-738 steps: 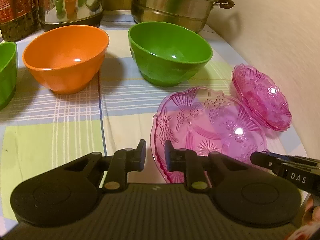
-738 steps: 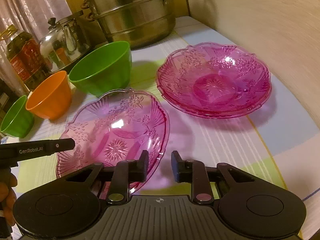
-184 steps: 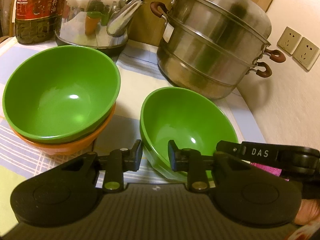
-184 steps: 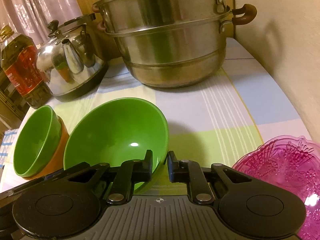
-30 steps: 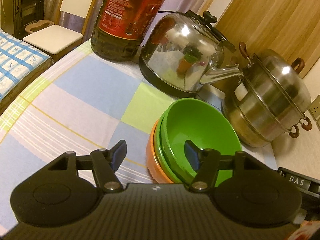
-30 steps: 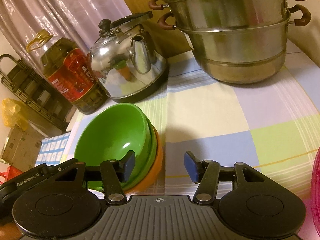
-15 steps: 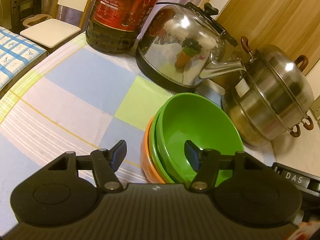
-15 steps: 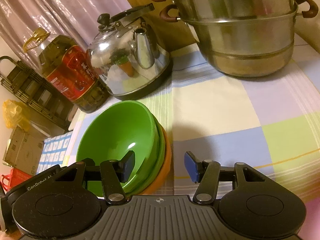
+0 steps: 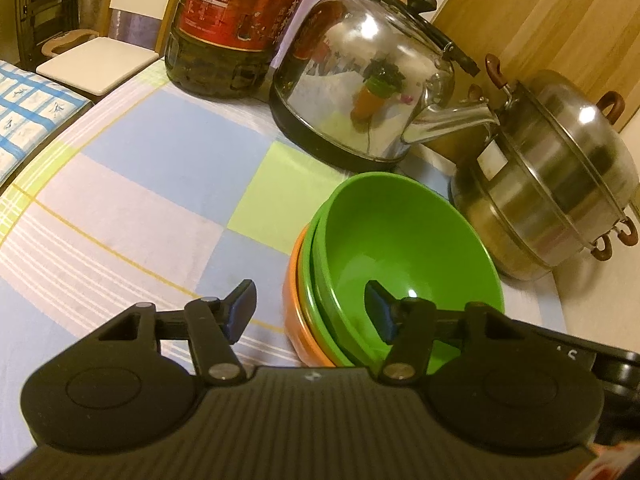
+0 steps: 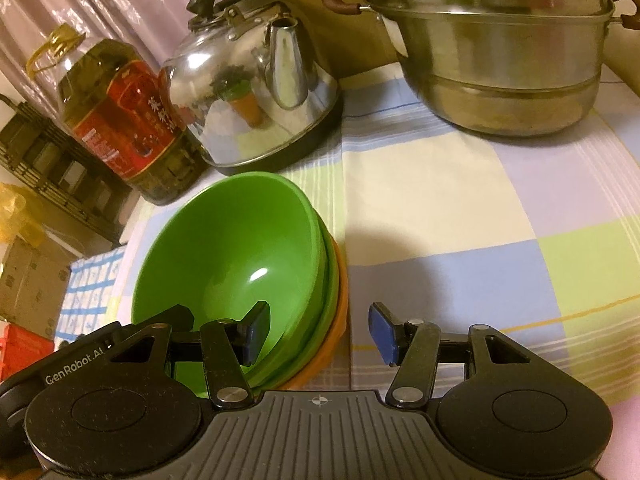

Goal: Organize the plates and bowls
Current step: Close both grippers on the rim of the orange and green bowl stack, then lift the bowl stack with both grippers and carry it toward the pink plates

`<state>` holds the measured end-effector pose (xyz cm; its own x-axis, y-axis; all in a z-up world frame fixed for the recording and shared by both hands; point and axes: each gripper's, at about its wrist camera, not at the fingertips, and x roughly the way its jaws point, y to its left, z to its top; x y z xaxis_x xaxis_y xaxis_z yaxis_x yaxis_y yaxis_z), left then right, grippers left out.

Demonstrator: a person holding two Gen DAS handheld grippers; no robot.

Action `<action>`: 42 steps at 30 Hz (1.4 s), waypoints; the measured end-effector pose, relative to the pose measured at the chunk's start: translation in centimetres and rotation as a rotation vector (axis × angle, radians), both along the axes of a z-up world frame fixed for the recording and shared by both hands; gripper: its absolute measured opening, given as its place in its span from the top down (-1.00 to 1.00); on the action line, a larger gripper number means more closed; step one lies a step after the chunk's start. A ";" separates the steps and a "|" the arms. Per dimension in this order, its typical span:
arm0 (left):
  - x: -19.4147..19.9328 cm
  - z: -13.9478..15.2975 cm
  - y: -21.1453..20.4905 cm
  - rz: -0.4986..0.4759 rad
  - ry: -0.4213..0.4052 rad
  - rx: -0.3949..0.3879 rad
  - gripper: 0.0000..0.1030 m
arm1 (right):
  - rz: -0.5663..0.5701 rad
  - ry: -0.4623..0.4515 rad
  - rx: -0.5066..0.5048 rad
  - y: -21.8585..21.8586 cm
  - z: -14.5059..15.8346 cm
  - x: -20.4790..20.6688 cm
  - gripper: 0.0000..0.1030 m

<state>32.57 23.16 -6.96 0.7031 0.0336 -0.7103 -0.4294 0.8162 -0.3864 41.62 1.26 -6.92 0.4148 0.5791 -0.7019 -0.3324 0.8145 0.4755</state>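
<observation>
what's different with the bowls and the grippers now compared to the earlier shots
The three bowls, once apart, are now nested: top green bowl inside a second green bowl, inside the orange bowl. The left gripper and right gripper straddle opposite rims with jaws open; the left's have just been closing slightly. The kettle, steamer pot and oil bottle stayed put.

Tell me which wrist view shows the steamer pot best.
The left wrist view: the steamer pot appears nearly whole, domed lid, stacked tiers and brown handles all inside the frame. The right wrist view cuts off its lid and top, showing only the lower tiers and some handles.
</observation>
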 end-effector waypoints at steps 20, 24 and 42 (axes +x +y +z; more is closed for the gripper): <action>1.4 -0.8 0.5 -0.052 0.035 0.006 0.19 | 0.004 -0.006 -0.046 1.2 -1.1 0.3 -0.06; 1.6 -0.9 0.3 -0.063 0.039 0.010 0.27 | 0.006 -0.024 -0.065 1.6 -1.1 0.4 -0.05; 2.6 -1.3 -0.3 -0.100 0.078 0.064 0.47 | 0.037 -0.035 -0.118 2.7 -1.2 0.8 0.38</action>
<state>35.19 22.86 -8.22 0.6483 0.0135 -0.7613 -0.3714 0.8785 -0.3007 42.45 4.01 -8.11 0.4204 0.5086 -0.7514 -0.3777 0.8511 0.3648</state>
